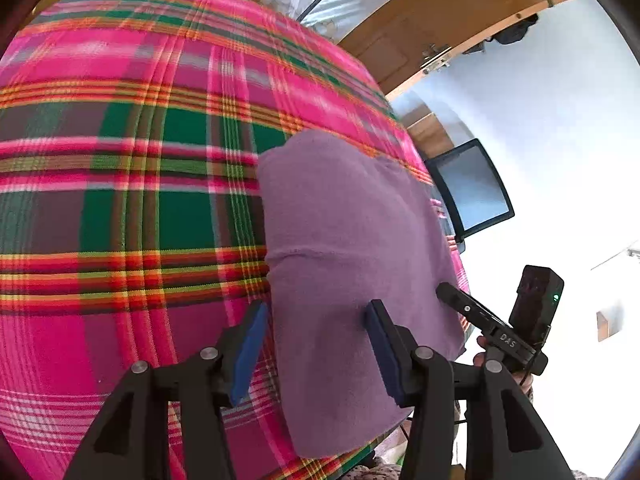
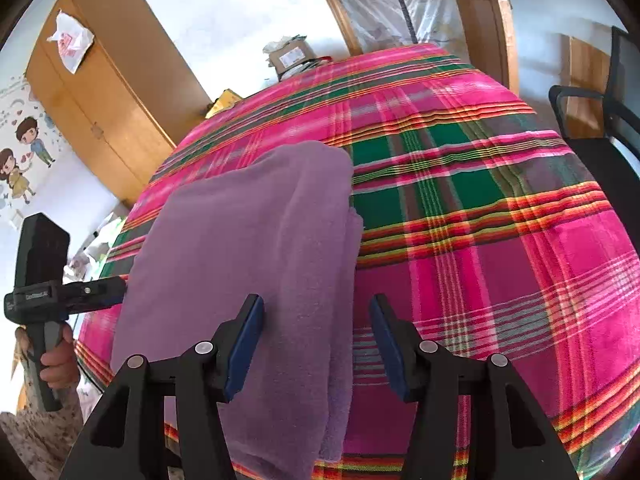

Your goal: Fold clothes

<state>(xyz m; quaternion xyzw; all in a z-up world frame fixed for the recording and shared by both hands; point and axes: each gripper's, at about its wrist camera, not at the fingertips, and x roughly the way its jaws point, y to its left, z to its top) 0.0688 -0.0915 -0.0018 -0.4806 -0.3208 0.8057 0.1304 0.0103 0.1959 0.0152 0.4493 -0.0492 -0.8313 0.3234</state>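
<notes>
Softly fuzzy, the folded purple cloth (image 2: pixel 248 248) lies flat on the checked blanket (image 2: pixel 480 208). Left tool (image 1: pixel 316 350) and right tool (image 2: pixel 316 344) are both apart, holding nothing.

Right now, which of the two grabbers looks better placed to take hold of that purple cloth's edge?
Probably the left gripper: its open fingers straddle one side edge of the purple garment. The right gripper straddles the opposite, layered edge, equally open, so it's close.

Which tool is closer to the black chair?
Right. The right tool is at the edge of the purple cloth nearest the black chair; the left tool is at the opposite edge, farther away.
</notes>
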